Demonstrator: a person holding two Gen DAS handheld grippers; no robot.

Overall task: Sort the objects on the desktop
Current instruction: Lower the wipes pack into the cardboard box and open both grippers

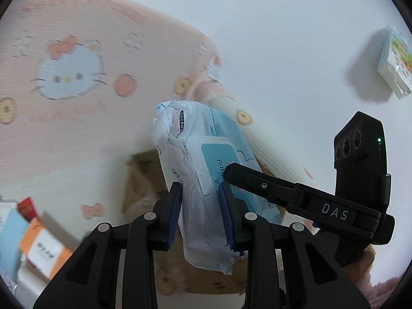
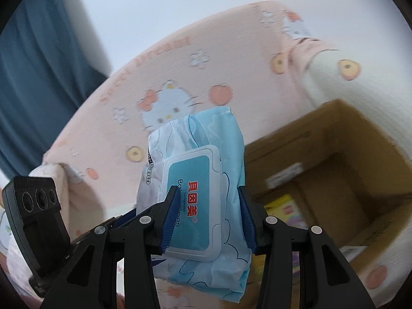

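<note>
Both tongs are clamped on one thing: your left gripper (image 1: 200,213) has its blue pads (image 1: 173,211) pressed on the sides of the pack of baby wipes (image 1: 195,180), jaws partly closed to the pack's width. Your right gripper (image 2: 208,219) squeezes that same pack (image 2: 200,195) from the other side, its ribbed pads denting the soft wrapper beside the hard flip lid (image 2: 193,200). The pack hangs in the air between the two, clear of the pink cartoon-cat tablecloth (image 1: 77,38). From your right wrist, an open cardboard box (image 2: 334,170) sits just right of the pack, near the cloth's right edge, with a yellow item (image 2: 283,206) lying inside; it's too blurred to name. From your left wrist, a red and orange box (image 1: 43,247) lies at the lower left edge, and a small white carton (image 1: 395,61) sits far off to the upper right on the pale surface. Everything behind the pack is smeared.
</note>
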